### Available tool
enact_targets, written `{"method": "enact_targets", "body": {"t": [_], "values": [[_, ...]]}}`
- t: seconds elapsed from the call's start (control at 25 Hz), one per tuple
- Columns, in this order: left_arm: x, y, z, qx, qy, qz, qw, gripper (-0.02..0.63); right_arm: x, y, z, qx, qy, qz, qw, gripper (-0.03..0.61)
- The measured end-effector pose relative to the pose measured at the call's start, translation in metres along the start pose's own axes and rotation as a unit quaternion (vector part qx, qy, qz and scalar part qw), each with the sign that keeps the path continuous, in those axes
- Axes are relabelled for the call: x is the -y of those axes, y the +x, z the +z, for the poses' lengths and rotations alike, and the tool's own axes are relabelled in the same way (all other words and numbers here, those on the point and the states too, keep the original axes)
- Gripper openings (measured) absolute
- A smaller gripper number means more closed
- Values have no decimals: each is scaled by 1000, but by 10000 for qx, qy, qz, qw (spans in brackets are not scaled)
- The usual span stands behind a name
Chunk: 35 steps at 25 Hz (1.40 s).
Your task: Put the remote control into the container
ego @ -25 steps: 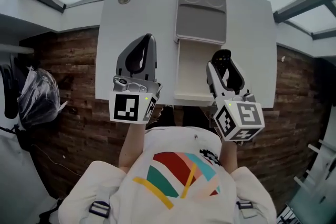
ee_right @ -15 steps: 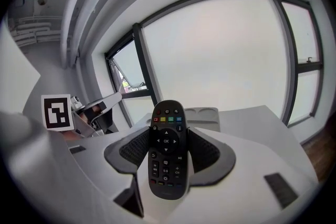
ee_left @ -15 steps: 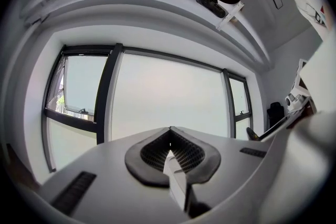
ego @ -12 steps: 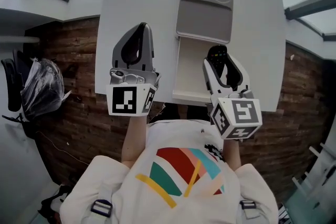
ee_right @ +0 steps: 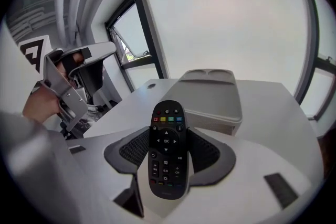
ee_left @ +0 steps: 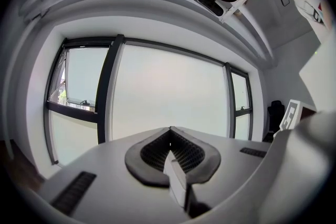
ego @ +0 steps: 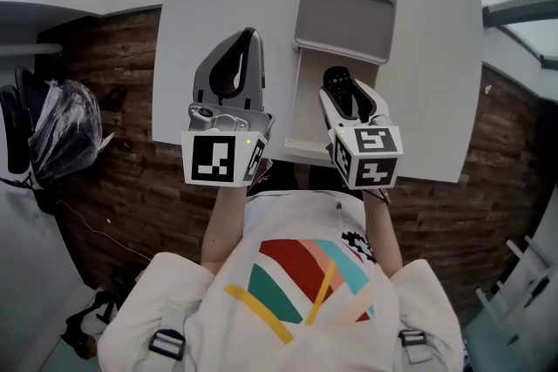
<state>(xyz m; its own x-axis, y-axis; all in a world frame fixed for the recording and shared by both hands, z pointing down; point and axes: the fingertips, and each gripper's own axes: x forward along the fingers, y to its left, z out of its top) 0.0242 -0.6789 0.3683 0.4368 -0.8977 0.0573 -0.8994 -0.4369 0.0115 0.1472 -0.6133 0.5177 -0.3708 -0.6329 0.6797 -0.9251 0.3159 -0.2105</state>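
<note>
Remote control (ee_right: 166, 150) stands gripped between jaws of the right hand-held gripper (ego: 348, 97).

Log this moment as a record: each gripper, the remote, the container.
left gripper: shut, empty, above the table
right gripper: shut on remote control
remote control: buttons up, over the open container in the head view
container: white, open, nothing seen inside
grey lid: at the container's far end

The right hand-held gripper (ego: 349, 98) covers the container's (ego: 307, 100) near right corner at the desk's (ego: 427, 83) near edge, and hides the remote control's (ego: 337, 84) lower half.
</note>
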Motion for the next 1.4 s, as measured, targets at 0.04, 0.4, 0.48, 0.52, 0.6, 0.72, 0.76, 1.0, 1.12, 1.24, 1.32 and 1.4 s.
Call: {"method": "enact_targets", "body": {"t": [0.04,0.4,0.48,0.52,0.6,0.72,0.76,1.0,1.12,1.24,1.32,1.4], "values": [[-1,0,-1,-18,-3,11,10000,8,-1,4,-3,-75,17,22,10000,235],[-11,-7,-14,-137,-51,121,9998,7,-9,35,-45,-1031,-443,-166,9935,235],[-13,-8,-14,-133,-61,135,9998,8,-9,41,-53,-1228,-492,-223,9910,235],[-14,-8,-15,-130,-67,141,9998,7,-9,43,-57,-1292,-506,-249,9900,235],[-16,-9,-15,-122,-79,148,9998,7,-8,46,-61,-1347,-557,-301,9889,235],[-18,-11,-15,-108,-88,155,9998,7,-9,48,-64,-1398,-621,-365,9876,235],[-18,-12,-15,-103,-92,159,9998,7,-9,49,-65,-1420,-648,-394,9870,235],[-20,-14,-15,-99,-109,183,9997,8,-10,52,-76,-1615,-805,-470,9825,235],[-20,-16,-16,-106,-112,185,9997,7,-9,53,-77,-1586,-794,-491,9829,235],[-21,-18,-17,-107,-112,183,9997,7,-9,54,-75,-1434,-773,-591,9849,235],[-21,-19,-17,-104,-116,187,9997,8,-9,55,-71,-1250,-852,-660,9863,235],[-22,-20,-16,-98,-121,197,9997,8,-12,55,-67,-1113,-930,-611,9875,239]]}}
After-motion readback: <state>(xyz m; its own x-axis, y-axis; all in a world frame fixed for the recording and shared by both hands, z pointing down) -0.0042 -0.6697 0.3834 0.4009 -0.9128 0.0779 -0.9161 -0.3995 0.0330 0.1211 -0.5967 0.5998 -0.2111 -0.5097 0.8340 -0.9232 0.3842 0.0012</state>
